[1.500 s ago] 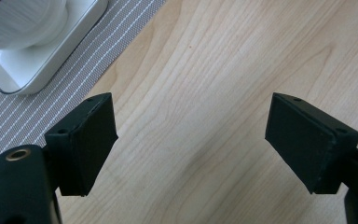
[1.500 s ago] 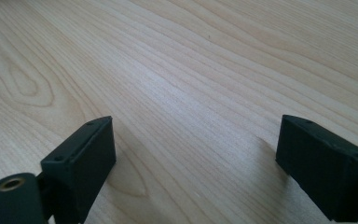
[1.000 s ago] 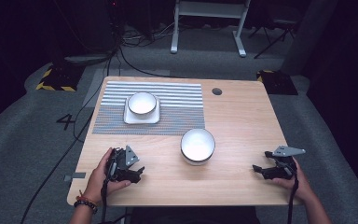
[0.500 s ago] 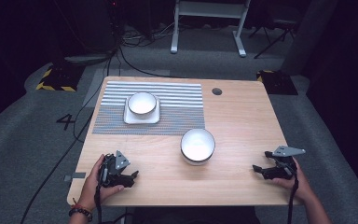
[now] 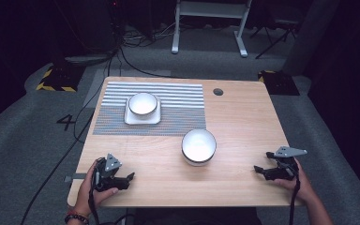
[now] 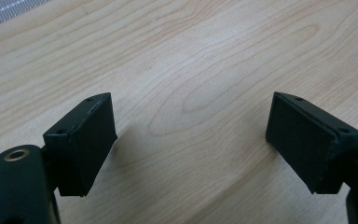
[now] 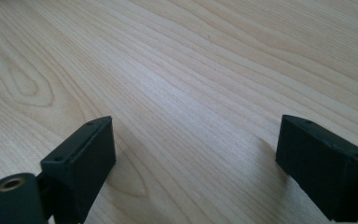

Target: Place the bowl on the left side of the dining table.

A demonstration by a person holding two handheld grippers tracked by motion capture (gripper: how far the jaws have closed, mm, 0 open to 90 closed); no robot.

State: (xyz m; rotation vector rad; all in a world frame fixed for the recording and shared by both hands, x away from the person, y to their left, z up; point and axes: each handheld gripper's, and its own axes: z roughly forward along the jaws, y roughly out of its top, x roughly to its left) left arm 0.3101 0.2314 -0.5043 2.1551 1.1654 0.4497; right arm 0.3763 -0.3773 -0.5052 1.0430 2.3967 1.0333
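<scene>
Left tool: I see my left tool pulled back toward my near edge of the desk compared with a second ago, when it sat farther in; its jaws stand wide apart with only bare wood between them in the left gripper view.

Right tool: my right tool has not shifted over the same second; it rests low at the near right of the desk, jaws spread and nothing between them.

Nearest bowl: the white bowl stands alone on bare wood, ahead of both tools and between them, somewhat closer to the right tool, well apart from either. It has not moved.

Far bowl: a second bowl sits on a square white plate, on the striped mat, farther ahead of my left tool.

What the change means: I judge the left hand's retreat as settling to a rest pose, not an approach; nothing is gripped and no bowl is touched.

Next: whichever tool I send, it must travel forward and inward to the lone bowl's rim.
</scene>
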